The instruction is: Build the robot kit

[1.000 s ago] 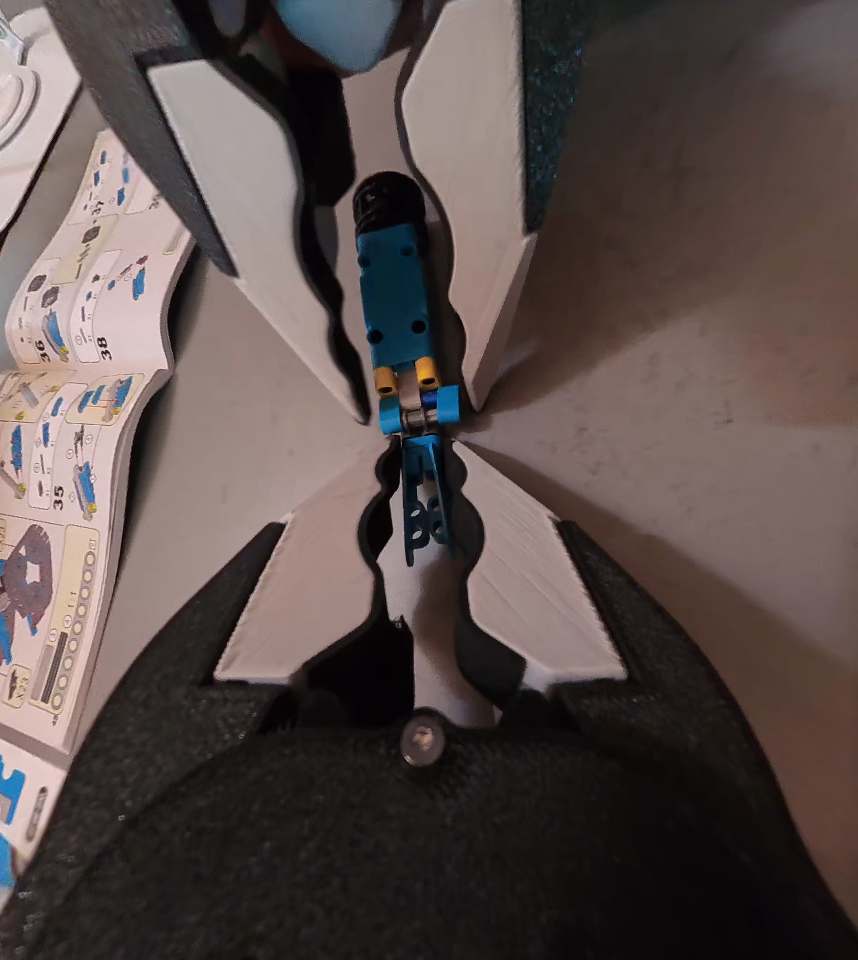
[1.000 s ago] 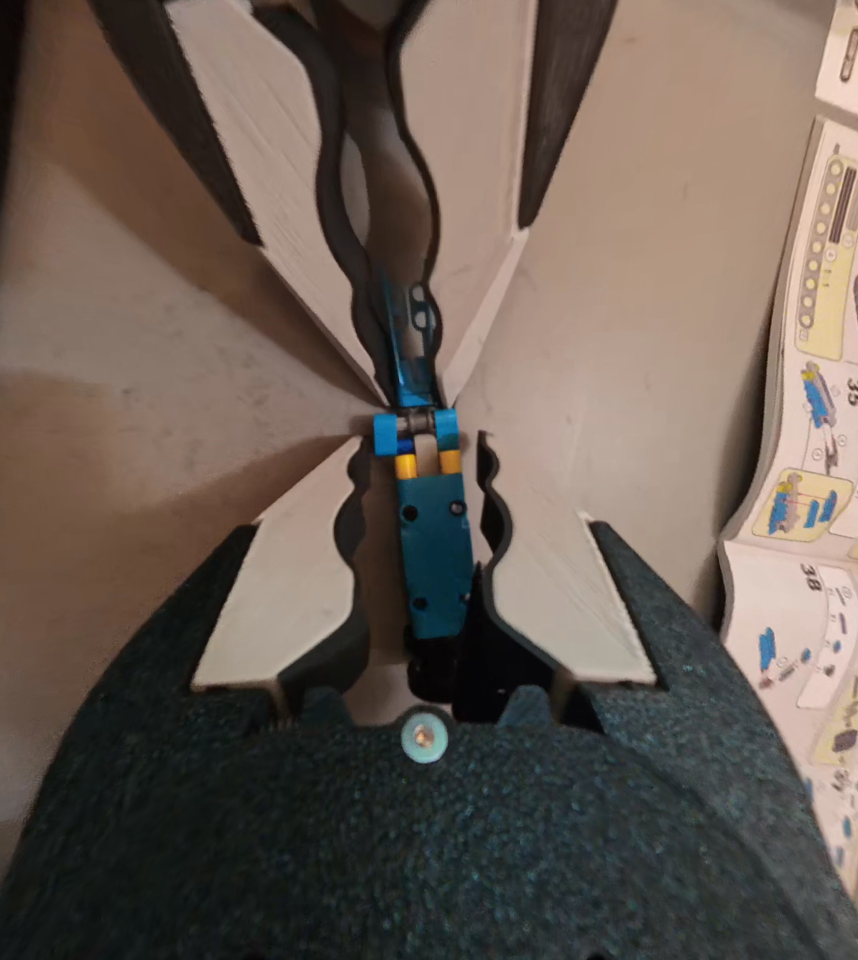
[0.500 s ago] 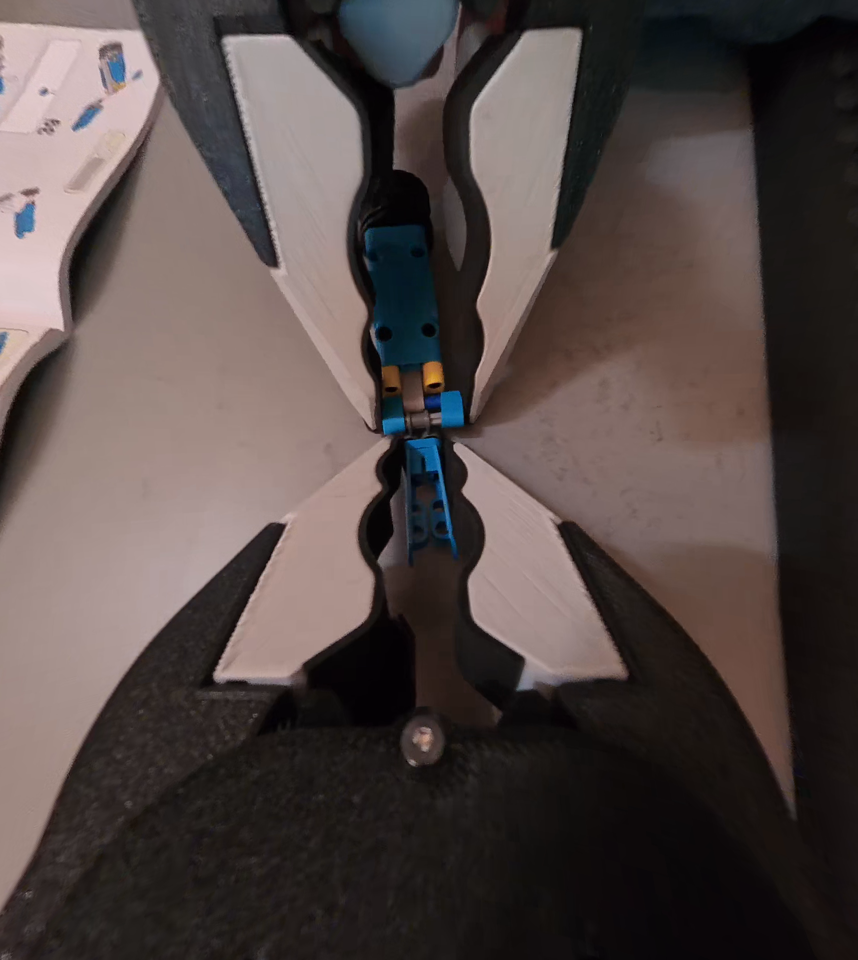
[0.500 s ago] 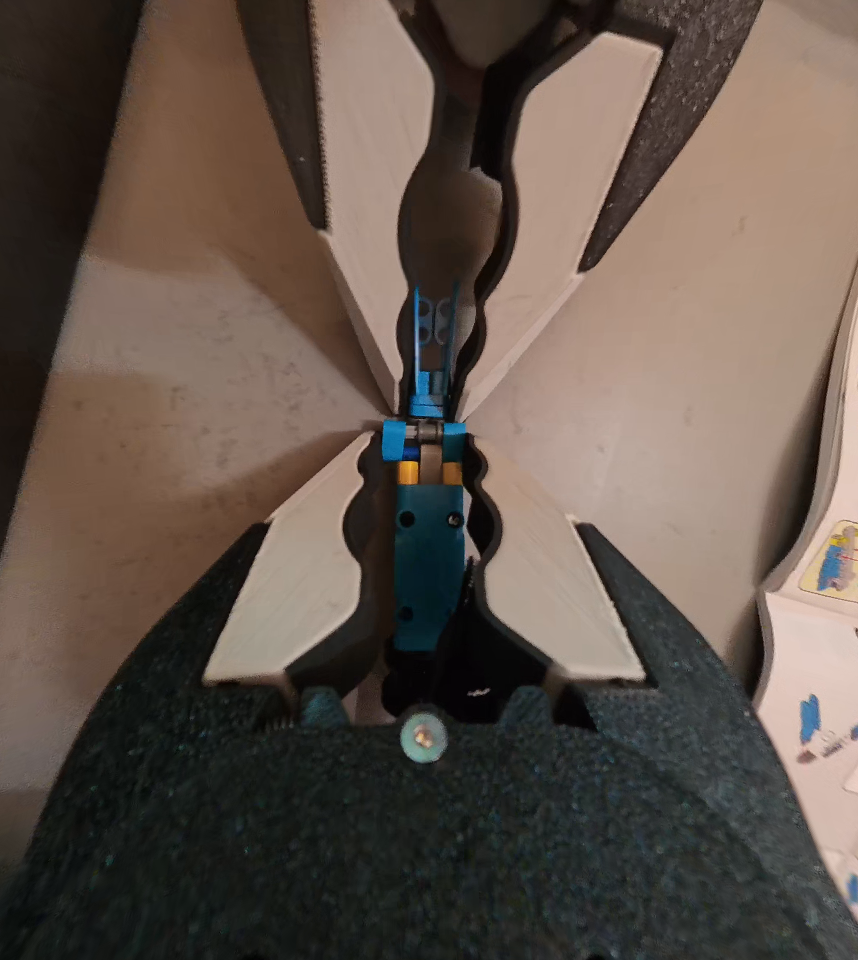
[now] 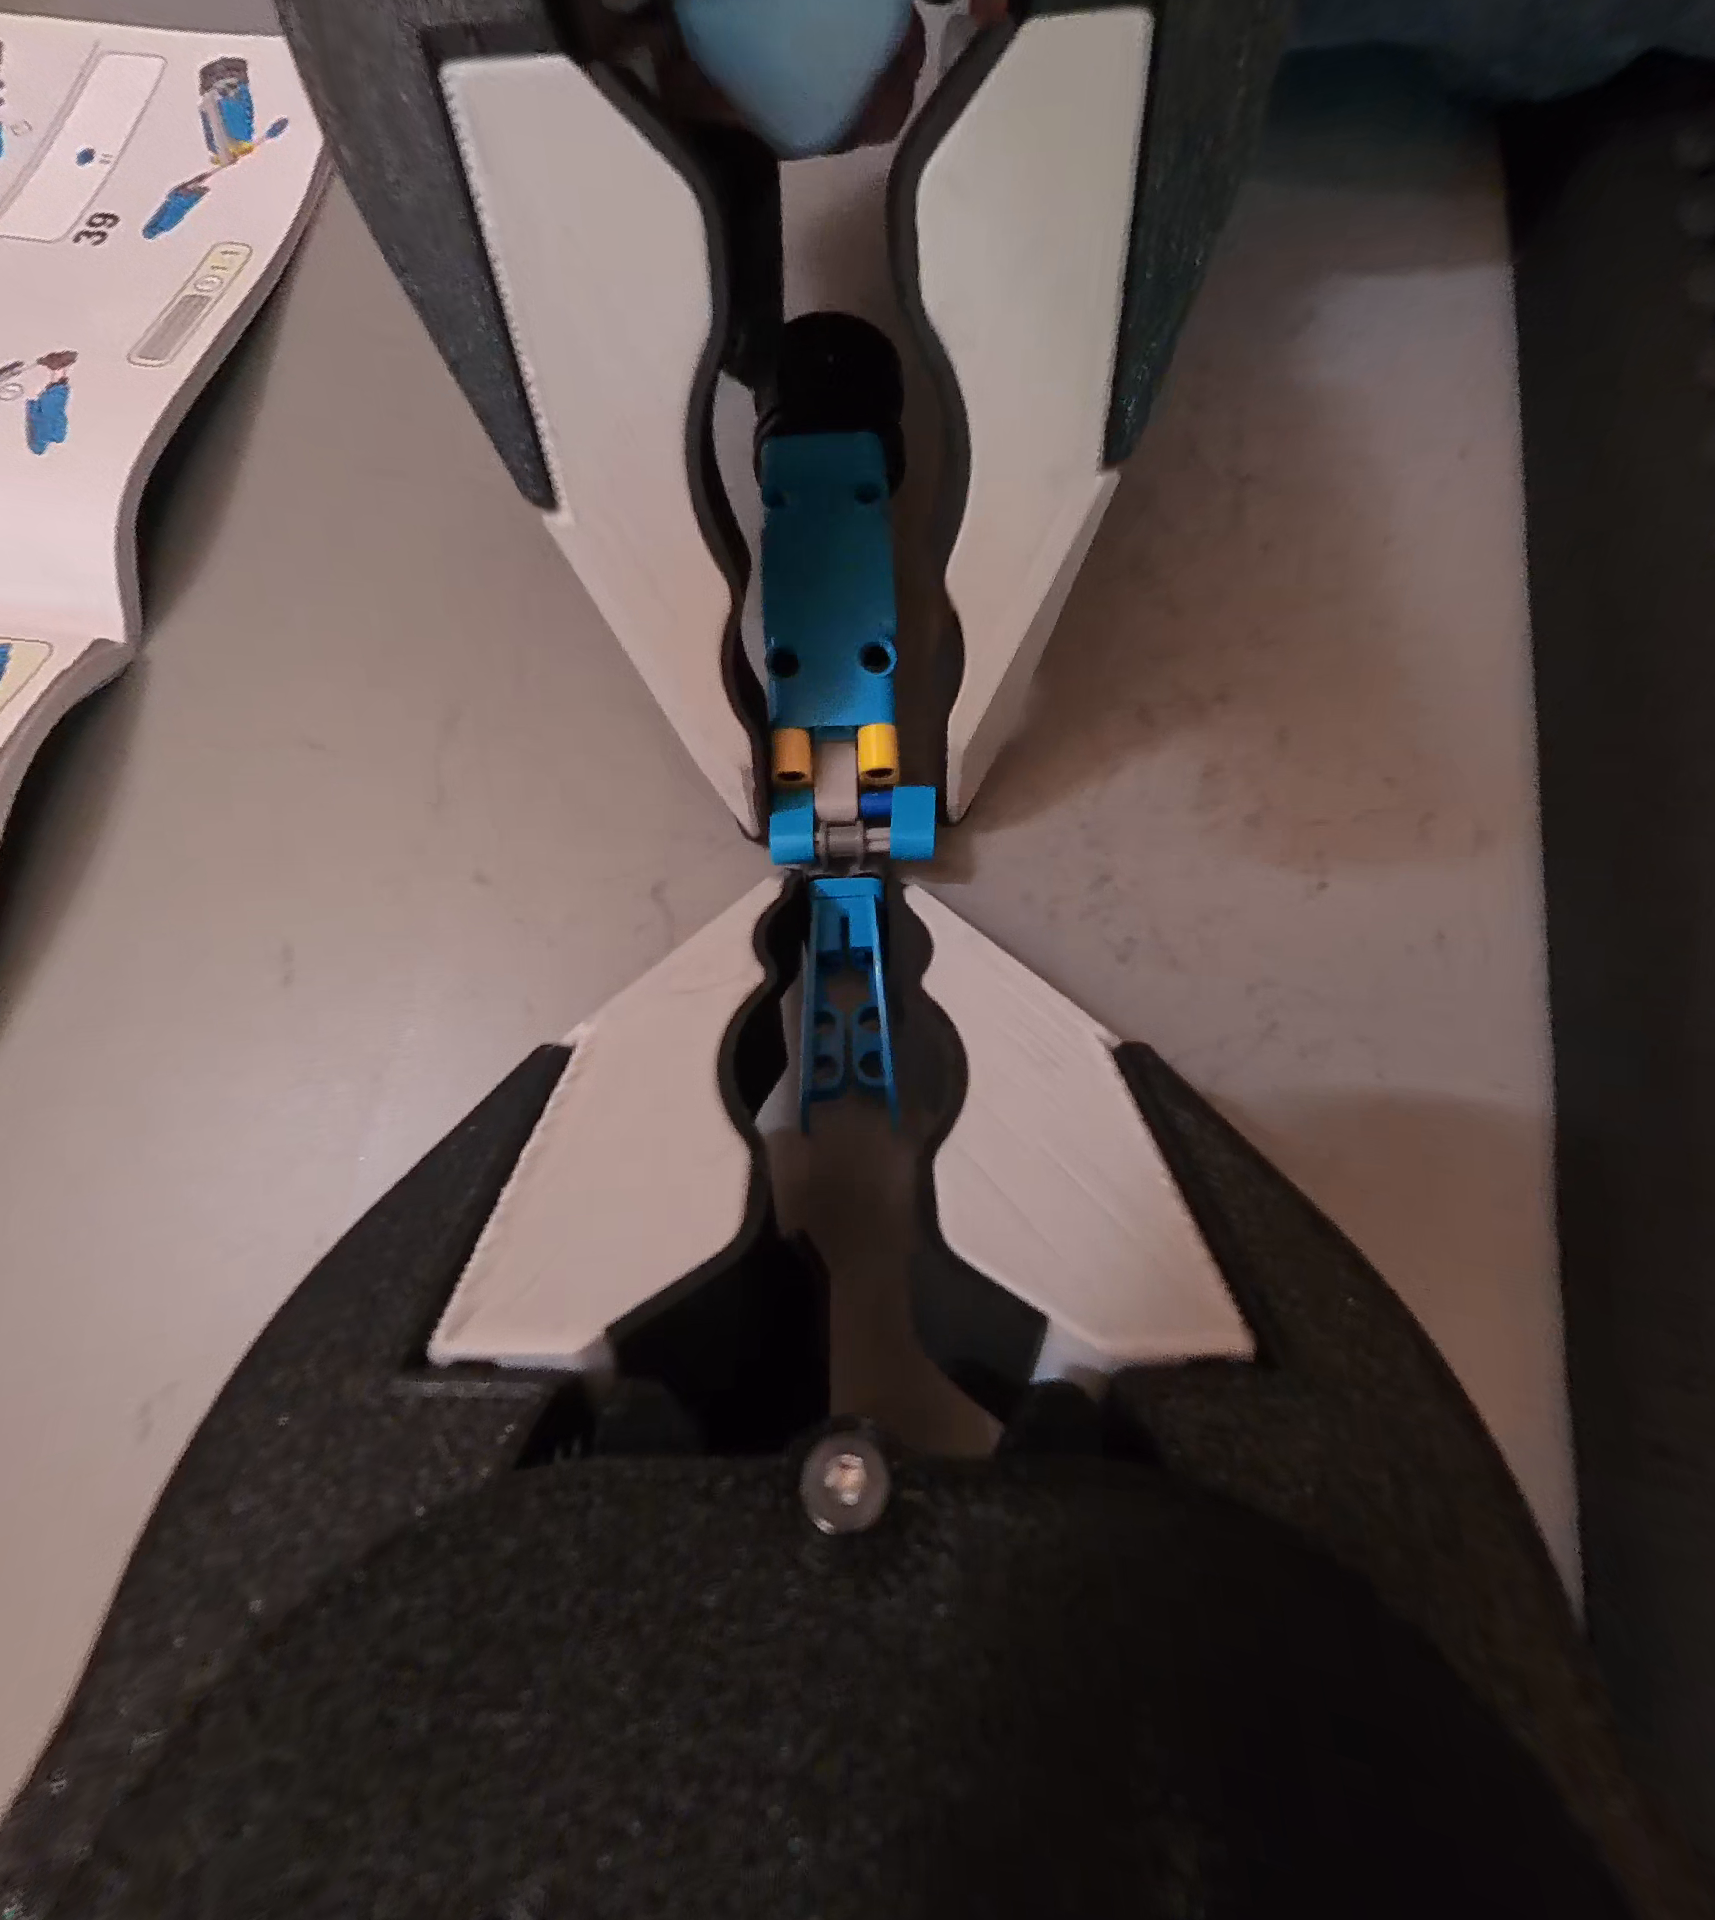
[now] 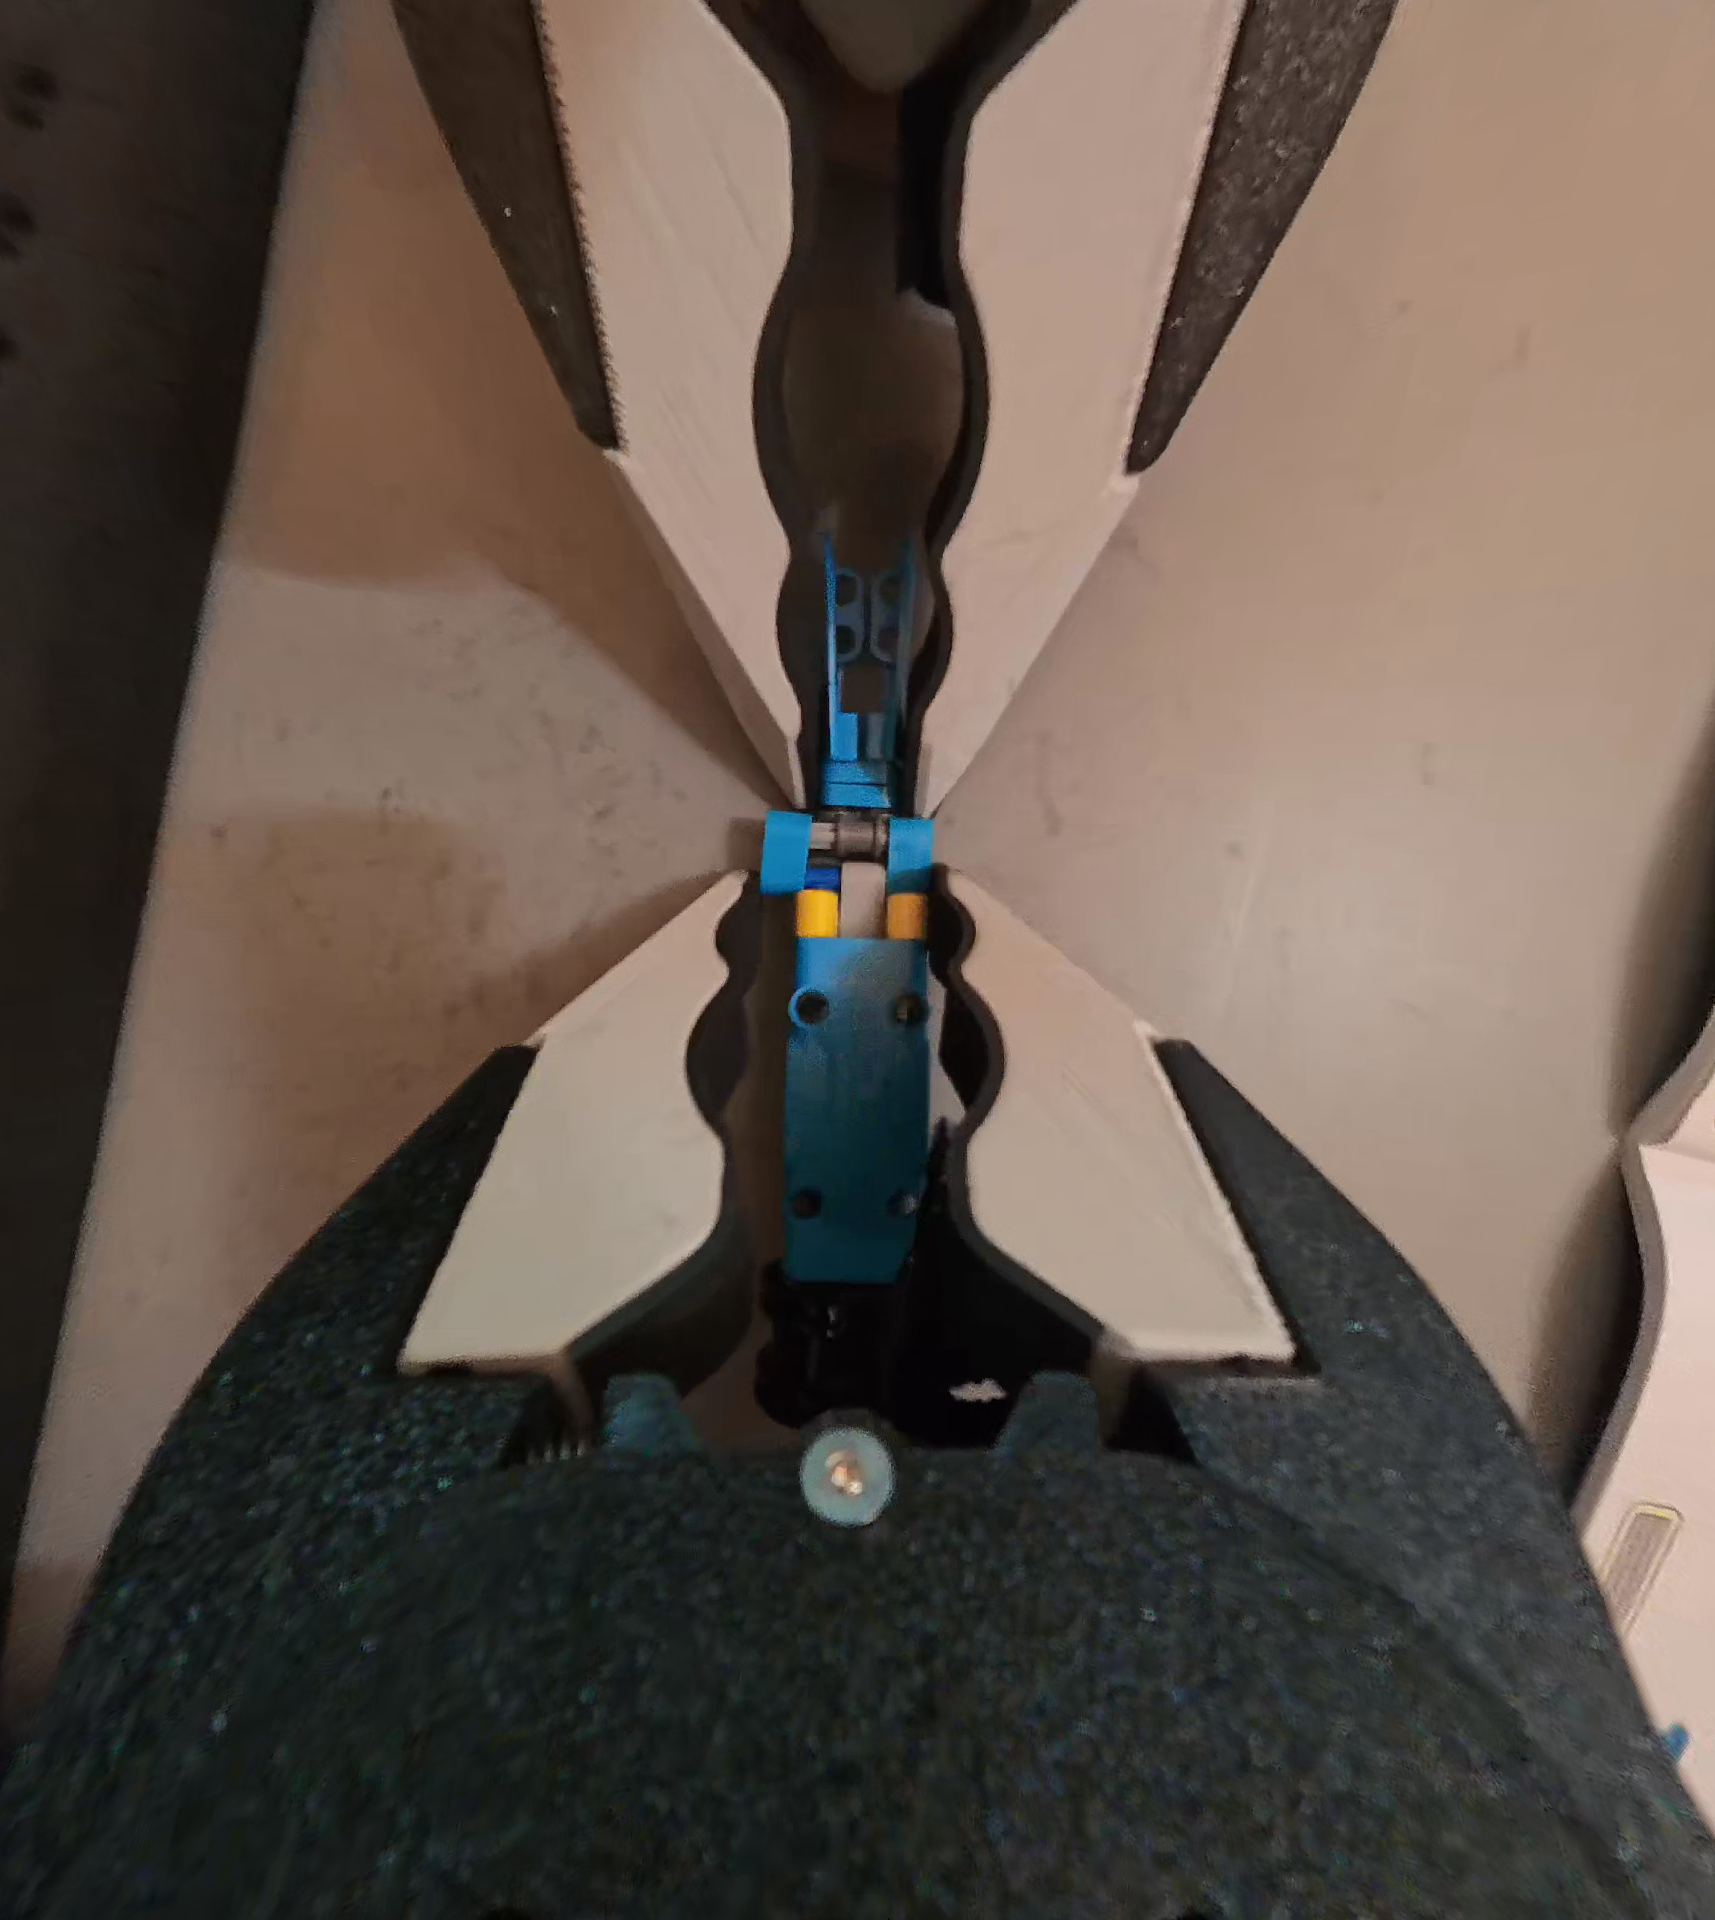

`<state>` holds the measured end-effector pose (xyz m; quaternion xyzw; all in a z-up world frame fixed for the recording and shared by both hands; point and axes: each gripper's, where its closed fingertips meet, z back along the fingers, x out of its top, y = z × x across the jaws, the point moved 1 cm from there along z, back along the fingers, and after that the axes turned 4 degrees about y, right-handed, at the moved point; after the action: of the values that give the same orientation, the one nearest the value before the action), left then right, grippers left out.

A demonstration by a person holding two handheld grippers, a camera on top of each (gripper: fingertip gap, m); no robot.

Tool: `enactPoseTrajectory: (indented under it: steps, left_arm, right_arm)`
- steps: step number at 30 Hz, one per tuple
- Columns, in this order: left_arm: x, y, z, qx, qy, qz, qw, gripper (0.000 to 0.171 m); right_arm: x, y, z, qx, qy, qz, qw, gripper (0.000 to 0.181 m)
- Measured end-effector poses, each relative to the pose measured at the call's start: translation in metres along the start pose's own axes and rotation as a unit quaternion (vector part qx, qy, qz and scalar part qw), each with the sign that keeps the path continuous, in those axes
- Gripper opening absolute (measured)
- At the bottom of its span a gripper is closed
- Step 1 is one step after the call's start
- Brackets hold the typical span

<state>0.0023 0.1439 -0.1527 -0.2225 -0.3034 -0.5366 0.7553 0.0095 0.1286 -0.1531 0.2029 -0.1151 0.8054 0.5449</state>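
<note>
Clamping: left tool [image 5: 845, 896] on blue panel [image 5: 849, 1023], right tool [image 6: 848, 883] on blue block [image 6: 855, 1112].

The left gripper [image 5: 837, 883] pinches a narrow blue perforated panel [image 5: 848, 1023]; the right gripper [image 6: 848, 883] clamps a blue brick assembly [image 6: 858, 1122] (yellow pins, black end) — tip to tip, pieces meeting.

Booklet [image 5: 53, 416] cropped at frame edge; black wheel end [image 6: 822, 1340] shadowed.
</note>
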Motion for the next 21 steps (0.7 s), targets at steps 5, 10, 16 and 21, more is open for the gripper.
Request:
enactPoseTrajectory:
  steps: [5,10,16,21]
  left_arm:
    - [0.0010,-0.0042,-0.0031,-0.001,0.005,0.007,1.000,0.050]
    - [0.0051,-0.0044,-0.0048,-0.025,0.000,0.032,0.999,0.042]
    - [0.0047,-0.0010,-0.0064,0.000,0.005,0.022,1.000,0.030]
    - [0.0050,0.0005,-0.0069,0.012,0.006,0.019,1.000,0.029]
  right_arm:
    - [-0.0016,-0.0038,0.0003,-0.010,-0.006,0.004,1.000,0.030]
    - [-0.0014,-0.0012,0.0003,-0.030,0.007,0.033,0.999,0.031]
    - [0.0013,-0.0016,-0.0006,-0.027,-0.007,0.016,0.999,0.030]
    - [0.0011,-0.0016,-0.0010,-0.032,0.000,0.032,0.999,0.027]
